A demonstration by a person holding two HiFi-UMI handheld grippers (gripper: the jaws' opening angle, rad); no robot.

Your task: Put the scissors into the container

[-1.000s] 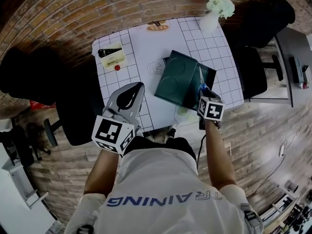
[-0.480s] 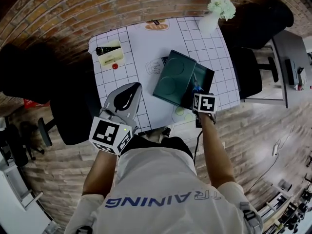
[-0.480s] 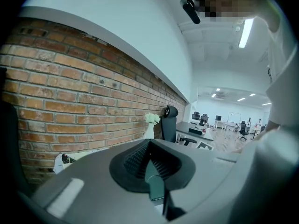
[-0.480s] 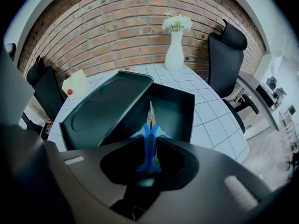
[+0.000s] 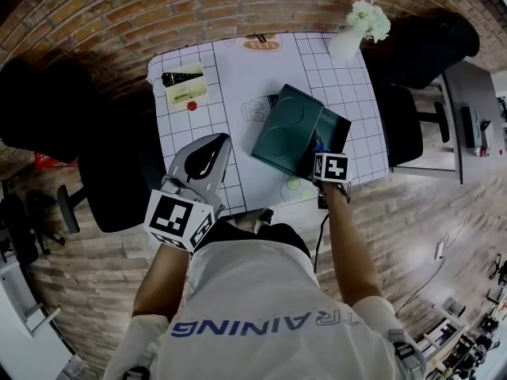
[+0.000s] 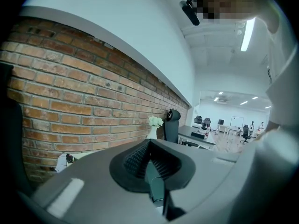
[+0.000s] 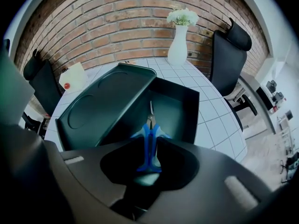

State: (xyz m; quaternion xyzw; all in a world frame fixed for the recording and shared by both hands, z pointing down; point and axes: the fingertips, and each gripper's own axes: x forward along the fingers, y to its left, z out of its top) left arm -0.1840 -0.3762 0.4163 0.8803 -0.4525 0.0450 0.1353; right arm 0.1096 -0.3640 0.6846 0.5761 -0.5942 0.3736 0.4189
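Observation:
A dark green container [image 5: 336, 130] stands open on the white grid table mat [image 5: 238, 77], its lid [image 5: 285, 127] propped up on the left side. My right gripper [image 5: 321, 152] hovers at the container's near edge, shut on the blue handles of the scissors [image 7: 149, 143]. The blades point forward and down over the container's empty inside [image 7: 173, 111]. In the head view only a bit of the blue scissors [image 5: 319, 143] shows. My left gripper [image 5: 223, 141] is held off the table's near left corner, tilted up toward the brick wall, jaws together and empty.
A white vase with flowers [image 5: 350, 36] stands at the far right corner of the table. A cream box [image 5: 184, 87] with a black item and a red dot sits far left. Black chairs [image 5: 404, 121] flank the table on both sides.
My right gripper has shifted a little forward and left, bringing the scissors lower over the open container. The left gripper has stayed where it was.

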